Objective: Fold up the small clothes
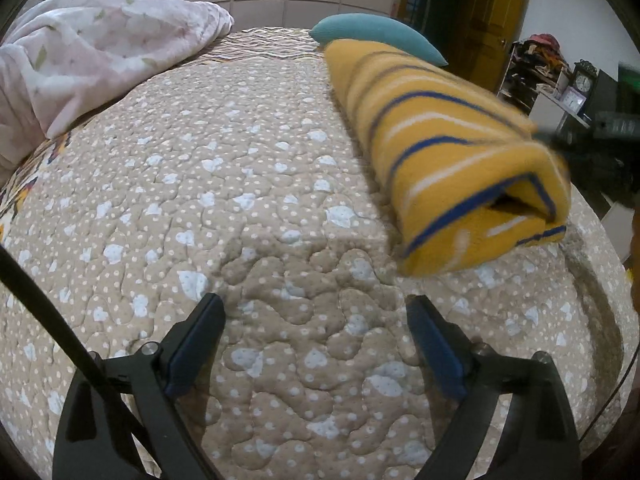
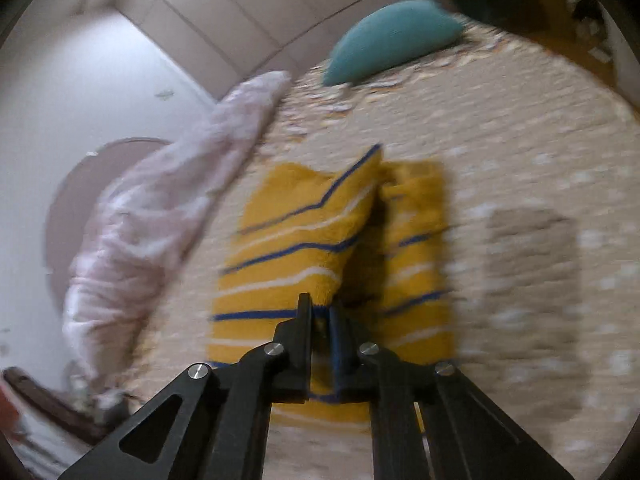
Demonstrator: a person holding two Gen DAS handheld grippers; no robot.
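Garment: yellow striped cloth (image 1: 452, 152) on the quilted bed (image 1: 248, 208), toward its right edge, below the teal pillow (image 1: 376, 34).
Right tool (image 2: 320, 312): clenched on the near hem — one half lifted and swung over the other.
Left tool (image 1: 314, 304): released, wide apart over bare quilt, holding nothing.
Done: a first lengthwise fold looks nearly closed.
Left: lay the raised half flat, then probably fold crosswise — the pink blanket (image 1: 92, 52) is not involved.
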